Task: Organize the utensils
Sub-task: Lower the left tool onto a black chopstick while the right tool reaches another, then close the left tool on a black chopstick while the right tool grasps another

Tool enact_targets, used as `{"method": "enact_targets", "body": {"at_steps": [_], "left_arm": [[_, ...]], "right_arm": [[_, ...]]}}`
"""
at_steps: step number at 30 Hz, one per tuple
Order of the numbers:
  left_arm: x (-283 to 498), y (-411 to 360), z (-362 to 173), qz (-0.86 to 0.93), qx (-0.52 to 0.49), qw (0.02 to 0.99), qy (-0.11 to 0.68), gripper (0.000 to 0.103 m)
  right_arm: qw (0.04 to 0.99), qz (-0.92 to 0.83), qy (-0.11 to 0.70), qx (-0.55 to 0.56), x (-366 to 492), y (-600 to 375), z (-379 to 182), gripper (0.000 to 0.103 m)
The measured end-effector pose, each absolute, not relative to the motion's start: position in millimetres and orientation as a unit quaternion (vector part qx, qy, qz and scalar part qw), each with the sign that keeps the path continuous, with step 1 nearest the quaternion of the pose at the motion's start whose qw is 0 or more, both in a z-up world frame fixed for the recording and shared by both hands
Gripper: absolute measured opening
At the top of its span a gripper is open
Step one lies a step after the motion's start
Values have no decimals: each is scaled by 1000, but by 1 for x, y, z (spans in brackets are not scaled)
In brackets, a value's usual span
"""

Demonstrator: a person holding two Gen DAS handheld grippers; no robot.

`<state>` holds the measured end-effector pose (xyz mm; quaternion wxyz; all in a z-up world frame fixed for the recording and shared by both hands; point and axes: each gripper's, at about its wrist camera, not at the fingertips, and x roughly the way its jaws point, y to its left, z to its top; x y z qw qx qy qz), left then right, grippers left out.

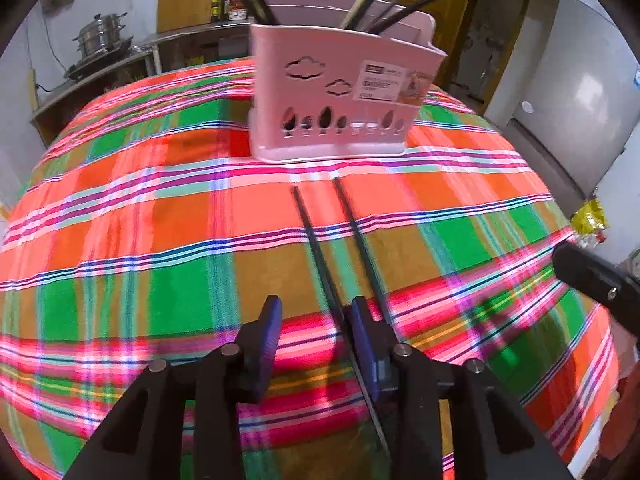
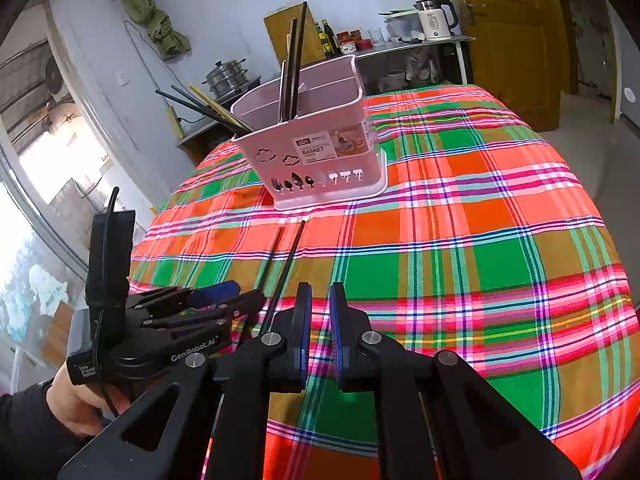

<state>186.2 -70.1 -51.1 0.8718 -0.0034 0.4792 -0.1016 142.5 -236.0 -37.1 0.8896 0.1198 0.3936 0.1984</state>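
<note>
Black chopsticks (image 1: 340, 248) flat on the plaid table (image 1: 120, 240), long axes toward the pink basket (image 1: 336, 92); left tool (image 1: 316, 320) nearest, parted, ungripping; right tool (image 2: 320, 300) closed, empty.

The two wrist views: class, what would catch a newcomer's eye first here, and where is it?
The bright plaid tablecloth fills both views. On it, towards the far edge, stands a pink utensil basket with dark chopsticks sticking up from its compartments. Nearer, two loose black chopsticks lie on the cloth pointing at the basket, one running beside a pad of the left gripper, whose jaws stand apart.
</note>
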Motion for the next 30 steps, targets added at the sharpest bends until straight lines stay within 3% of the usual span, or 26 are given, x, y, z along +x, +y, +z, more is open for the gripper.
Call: {"method": "enact_targets", "body": {"at_steps": [2,6,20,30], "left_arm": [[185,-60,-50,-94,-8,872,481,18],[181,-34,-50,-87,-22,871,483,16],[196,39,-48,-87,-97,858,498,15],[221,40,-50,-55,-114,857,500,15]], "right_arm": [[889,200,395,122,143,-234,-37,9],[885,209,400,116,148,-223,-40,9],[861,212,458,56,207,-154,-74,9],[859,175,480,28,231,-137,-86,10]]}}
